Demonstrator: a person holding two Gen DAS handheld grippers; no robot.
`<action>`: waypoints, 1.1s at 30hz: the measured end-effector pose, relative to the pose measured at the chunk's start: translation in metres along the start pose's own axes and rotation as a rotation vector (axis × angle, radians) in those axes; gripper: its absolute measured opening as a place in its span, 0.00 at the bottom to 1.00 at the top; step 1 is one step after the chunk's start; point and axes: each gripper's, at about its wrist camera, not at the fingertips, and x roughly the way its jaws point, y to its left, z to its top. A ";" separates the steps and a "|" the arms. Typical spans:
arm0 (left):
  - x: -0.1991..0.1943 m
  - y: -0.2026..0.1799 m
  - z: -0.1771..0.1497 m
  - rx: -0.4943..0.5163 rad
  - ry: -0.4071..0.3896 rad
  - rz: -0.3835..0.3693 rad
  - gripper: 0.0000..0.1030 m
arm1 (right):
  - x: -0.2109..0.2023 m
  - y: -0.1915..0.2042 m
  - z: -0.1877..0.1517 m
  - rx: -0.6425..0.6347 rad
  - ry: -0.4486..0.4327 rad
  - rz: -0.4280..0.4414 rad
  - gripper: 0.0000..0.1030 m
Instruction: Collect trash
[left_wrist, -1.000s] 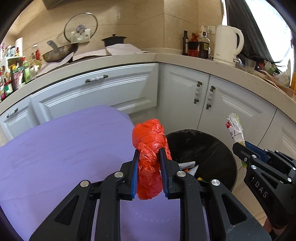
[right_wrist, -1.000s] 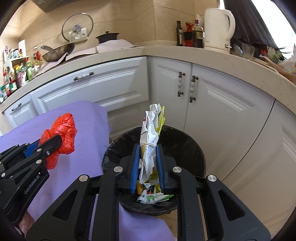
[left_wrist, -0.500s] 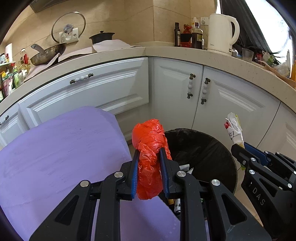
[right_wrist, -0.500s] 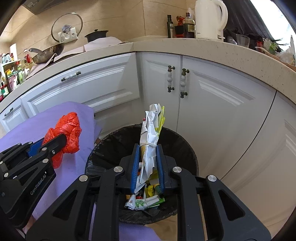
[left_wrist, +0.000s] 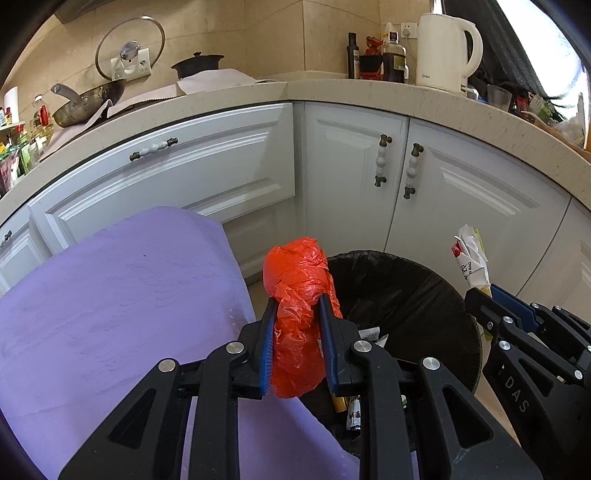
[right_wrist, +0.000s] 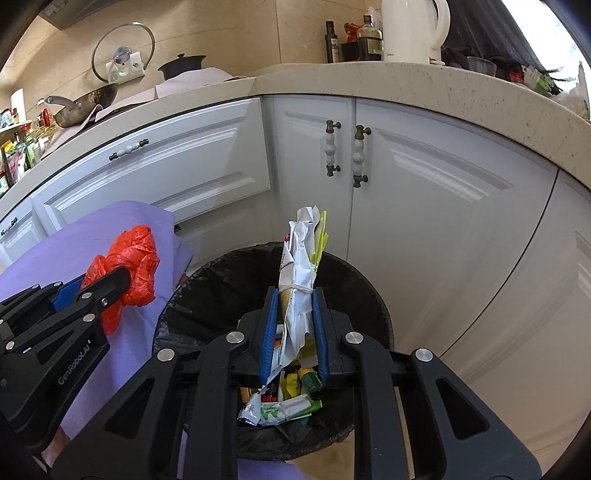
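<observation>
My left gripper (left_wrist: 296, 306) is shut on a crumpled red plastic bag (left_wrist: 297, 280), held over the near-left rim of a round bin lined with a black bag (left_wrist: 417, 295). My right gripper (right_wrist: 295, 295) is shut on a scrunched white and yellow paper wrapper (right_wrist: 301, 258), directly above the open bin (right_wrist: 351, 291). Wrappers and packets (right_wrist: 284, 404) lie inside the bin. In the right wrist view the left gripper (right_wrist: 122, 278) with the red bag (right_wrist: 136, 254) shows at the left; in the left wrist view the right gripper (left_wrist: 480, 293) with the wrapper (left_wrist: 471, 262) shows at the right.
A purple-covered table (left_wrist: 110, 295) borders the bin on the left. White cabinet doors (left_wrist: 354, 177) with knob handles curve behind the bin under a speckled counter (left_wrist: 443, 99). A kettle (left_wrist: 443, 51), bottles, a wok (left_wrist: 88, 99) and a pot stand on the counter.
Both grippers have moved forward and a little lower toward the bin, each still gripping its trash. The bin and cabinets look closer and the bin's contents show more.
</observation>
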 end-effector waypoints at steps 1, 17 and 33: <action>0.002 -0.001 0.000 0.002 0.003 0.000 0.22 | 0.002 -0.001 0.000 0.003 0.002 -0.001 0.19; -0.006 0.000 0.002 -0.008 -0.019 0.009 0.52 | -0.011 -0.005 0.000 0.026 -0.014 -0.015 0.48; -0.075 0.022 -0.022 -0.003 -0.096 0.058 0.75 | -0.084 0.010 -0.017 0.038 -0.080 -0.033 0.78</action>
